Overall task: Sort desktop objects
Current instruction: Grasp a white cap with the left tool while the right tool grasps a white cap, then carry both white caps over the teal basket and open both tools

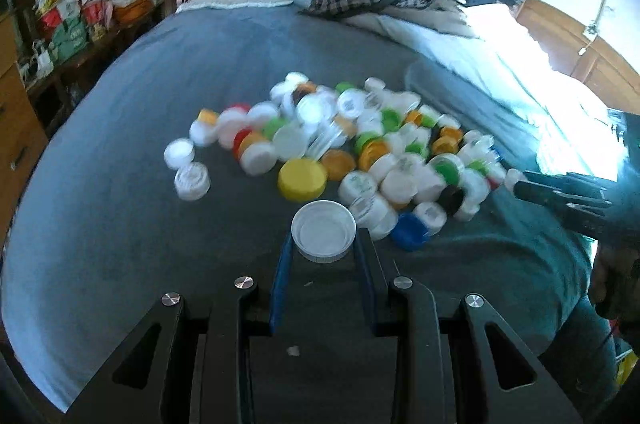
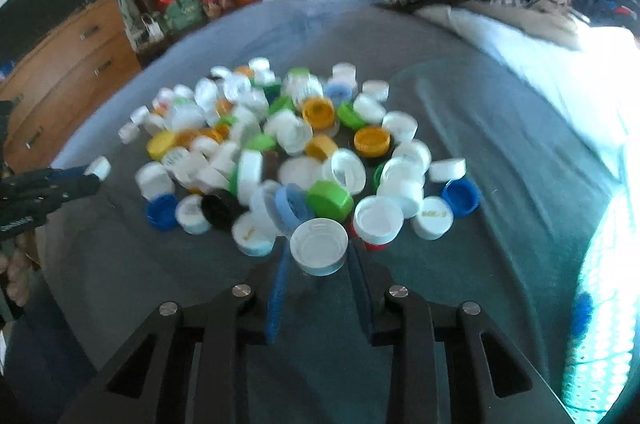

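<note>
My left gripper [image 1: 324, 244] pinches a white cap [image 1: 323, 235]; my right gripper [image 2: 319, 256] pinches a second white cap [image 2: 319, 245]. Both are at the near edge of the bottle-cap pile [image 2: 288, 151] on the grey bedspread [image 2: 460, 224].

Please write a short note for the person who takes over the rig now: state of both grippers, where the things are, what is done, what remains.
Left gripper: shut on a white cap, open side up, above the grey bedcover.
Right gripper: a white cap sits between its fingers at the near edge of the pile; grip not confirmed.
Mixed cap pile lies unsorted mid-bed; no sorted groups visible.
Left to do: place both caps, then sort the rest.
</note>
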Demonstrator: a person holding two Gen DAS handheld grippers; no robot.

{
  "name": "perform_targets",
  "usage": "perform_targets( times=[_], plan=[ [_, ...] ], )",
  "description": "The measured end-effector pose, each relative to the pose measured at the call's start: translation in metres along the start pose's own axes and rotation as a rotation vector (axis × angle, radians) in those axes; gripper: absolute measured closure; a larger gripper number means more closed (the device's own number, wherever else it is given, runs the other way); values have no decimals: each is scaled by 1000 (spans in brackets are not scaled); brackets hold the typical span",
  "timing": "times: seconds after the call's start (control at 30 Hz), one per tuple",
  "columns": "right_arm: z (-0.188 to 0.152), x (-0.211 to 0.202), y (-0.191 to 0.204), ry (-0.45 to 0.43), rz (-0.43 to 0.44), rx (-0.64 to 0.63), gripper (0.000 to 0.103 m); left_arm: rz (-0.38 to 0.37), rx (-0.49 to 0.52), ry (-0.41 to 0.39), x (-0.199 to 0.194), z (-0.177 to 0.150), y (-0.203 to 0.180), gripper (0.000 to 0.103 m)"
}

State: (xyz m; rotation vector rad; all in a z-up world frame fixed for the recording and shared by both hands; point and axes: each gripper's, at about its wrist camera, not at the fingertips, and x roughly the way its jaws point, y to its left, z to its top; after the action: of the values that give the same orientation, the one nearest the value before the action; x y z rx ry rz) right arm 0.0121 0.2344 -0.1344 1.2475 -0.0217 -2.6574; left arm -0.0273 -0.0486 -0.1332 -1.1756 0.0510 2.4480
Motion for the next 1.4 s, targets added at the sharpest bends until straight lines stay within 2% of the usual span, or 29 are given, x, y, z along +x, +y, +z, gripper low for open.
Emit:
perform_targets(
  times=[0.23, 0.43, 0.53, 0.77, 0.83, 0.9, 1.07, 1.4],
  plan=[
    [1, -84, -18, -119, -65, 34, 71, -39, 84, -67, -22, 35, -42, 77],
    [6, -142, -53, -183, -132, 88, 71, -104, 160, -106, -30, 72, -102, 77],
    [7, -171, -74, -213, -178, 111, 71, -143, 217, -108, -27, 92, -145, 77],
    [2, -232, -127, -254, -271, 181, 71, -271, 410, -79, -16, 119, -278, 77],
    [-2, -242, -143, -246, -283, 210, 71, -287, 453, -59, -10, 122, -308, 77],
    [-7, -249, -156, -236, -288, 236, 71, -311, 486, -6, 0, 123, -339, 77],
    [-24, -258, -191, -202, -286, 313, 70, -295, 550, 113, 29, 116, -389, 77],
    [-41, -257, -208, -197, -278, 351, 70, -238, 587, 129, 37, 105, -410, 77]
  ],
)
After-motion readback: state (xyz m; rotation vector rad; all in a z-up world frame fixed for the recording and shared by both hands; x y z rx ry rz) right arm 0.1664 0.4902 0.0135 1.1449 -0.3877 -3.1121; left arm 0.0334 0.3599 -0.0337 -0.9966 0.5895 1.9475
